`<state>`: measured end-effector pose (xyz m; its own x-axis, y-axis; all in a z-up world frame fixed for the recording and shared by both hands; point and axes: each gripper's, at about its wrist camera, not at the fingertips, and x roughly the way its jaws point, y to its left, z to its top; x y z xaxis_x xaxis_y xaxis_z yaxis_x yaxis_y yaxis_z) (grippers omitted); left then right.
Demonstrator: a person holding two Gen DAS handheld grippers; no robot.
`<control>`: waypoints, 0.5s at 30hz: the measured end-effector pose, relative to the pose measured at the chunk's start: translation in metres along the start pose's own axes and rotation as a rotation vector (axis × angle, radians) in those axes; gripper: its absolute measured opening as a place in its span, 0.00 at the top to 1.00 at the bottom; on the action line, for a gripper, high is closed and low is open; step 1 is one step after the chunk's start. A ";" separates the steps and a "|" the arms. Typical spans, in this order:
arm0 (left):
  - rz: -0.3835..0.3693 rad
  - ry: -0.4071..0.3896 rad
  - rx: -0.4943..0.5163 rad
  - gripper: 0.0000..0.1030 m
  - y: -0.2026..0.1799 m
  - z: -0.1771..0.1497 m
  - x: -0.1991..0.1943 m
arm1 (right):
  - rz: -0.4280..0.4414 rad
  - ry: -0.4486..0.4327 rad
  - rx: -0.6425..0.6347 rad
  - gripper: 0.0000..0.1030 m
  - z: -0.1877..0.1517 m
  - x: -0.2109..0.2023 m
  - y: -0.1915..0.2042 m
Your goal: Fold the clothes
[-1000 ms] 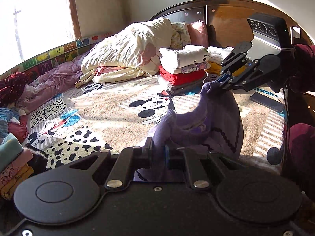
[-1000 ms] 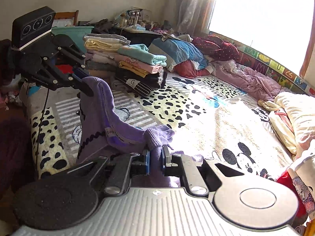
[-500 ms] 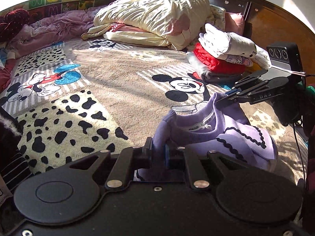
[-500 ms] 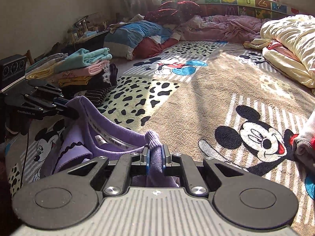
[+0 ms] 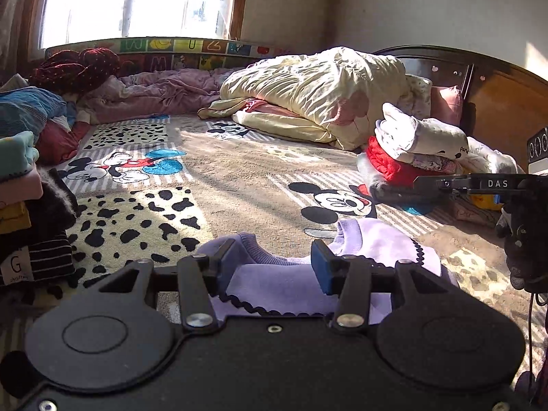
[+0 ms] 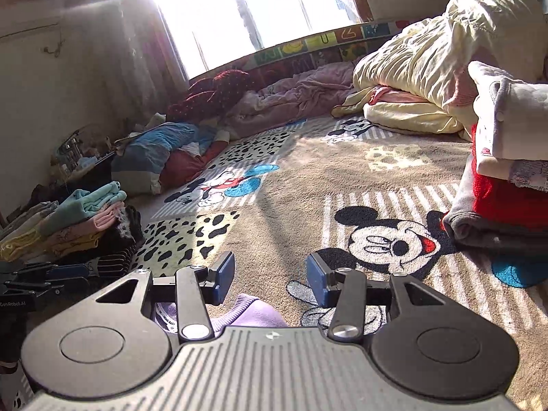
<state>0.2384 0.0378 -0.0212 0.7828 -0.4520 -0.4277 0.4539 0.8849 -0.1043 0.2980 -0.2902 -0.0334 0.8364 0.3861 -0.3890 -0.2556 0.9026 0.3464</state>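
Observation:
A lilac child's sweater (image 5: 373, 250) with black wavy trim lies flat on the Mickey Mouse blanket (image 5: 239, 185). My left gripper (image 5: 274, 267) is open just above its near edge, holding nothing. My right gripper (image 6: 270, 274) is open too, and only a bit of the sweater's ribbed collar (image 6: 250, 311) shows under it. In the left wrist view the right gripper's arm (image 5: 479, 185) reaches in from the right, beyond the sweater.
A stack of folded clothes (image 5: 30, 205) stands at the left, another stack with red and white pieces (image 5: 411, 157) at the right. A cream duvet (image 5: 315, 85) and pink bedding (image 5: 154, 89) lie at the back by the window. A wooden headboard (image 5: 496, 109) is far right.
Both grippers lowered the sweater onto the blanket and opened, letting go of it. The sweater went from hanging between them to lying flat.

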 end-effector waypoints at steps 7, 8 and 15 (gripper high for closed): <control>0.090 0.029 0.082 0.55 -0.032 -0.054 0.016 | -0.024 -0.053 -0.349 0.63 -0.095 -0.022 0.084; 0.106 0.033 0.097 0.55 -0.032 -0.059 0.018 | -0.045 -0.045 -0.367 0.64 -0.105 -0.016 0.087; 0.134 0.105 0.101 0.54 -0.022 -0.065 0.059 | -0.063 -0.017 -0.364 0.62 -0.104 0.034 0.079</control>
<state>0.2468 -0.0014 -0.1020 0.7929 -0.3116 -0.5237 0.3930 0.9183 0.0485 0.2559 -0.1866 -0.1078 0.8632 0.3275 -0.3843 -0.3567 0.9342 -0.0052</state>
